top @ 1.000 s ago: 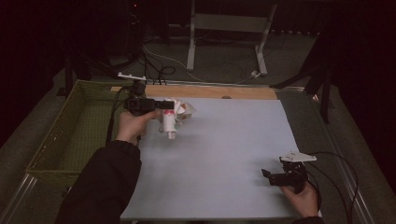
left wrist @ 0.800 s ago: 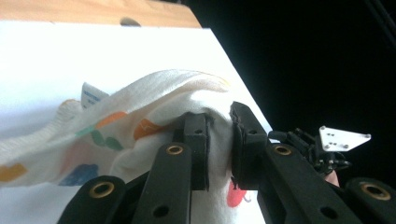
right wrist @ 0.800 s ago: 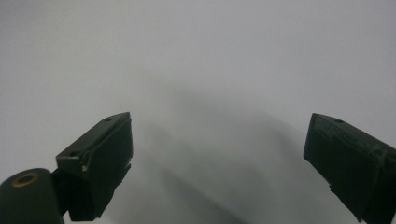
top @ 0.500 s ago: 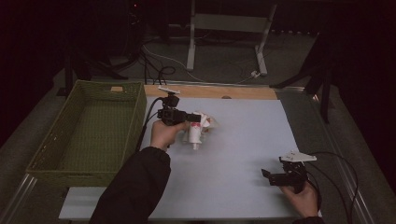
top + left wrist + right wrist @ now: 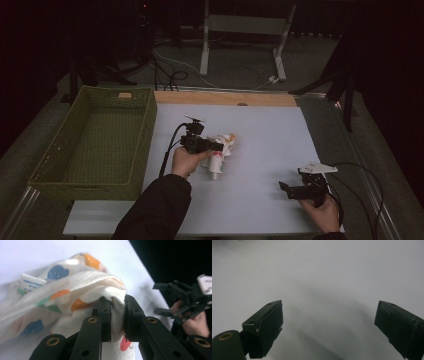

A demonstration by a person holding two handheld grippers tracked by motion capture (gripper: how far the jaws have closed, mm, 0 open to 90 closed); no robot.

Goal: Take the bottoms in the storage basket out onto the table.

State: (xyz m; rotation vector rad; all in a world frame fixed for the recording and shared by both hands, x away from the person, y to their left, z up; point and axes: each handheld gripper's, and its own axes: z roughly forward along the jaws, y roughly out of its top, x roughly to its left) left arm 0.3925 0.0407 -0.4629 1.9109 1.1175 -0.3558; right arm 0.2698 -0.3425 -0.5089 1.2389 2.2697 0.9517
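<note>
Jaws of the left gripper (image 5: 117, 315) pinch a fold of soft white cloth (image 5: 62, 297) printed with orange, blue and green blobs, bunched over the pale mat (image 5: 260, 145) near its middle. The right gripper (image 5: 328, 327) gapes wide, empty. Since earlier, the cloth has travelled right, away from the woven green basket (image 5: 95, 145).

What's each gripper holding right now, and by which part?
Left gripper pinches a bunched fold of the patterned cloth. Right gripper is open, holding nothing.
</note>
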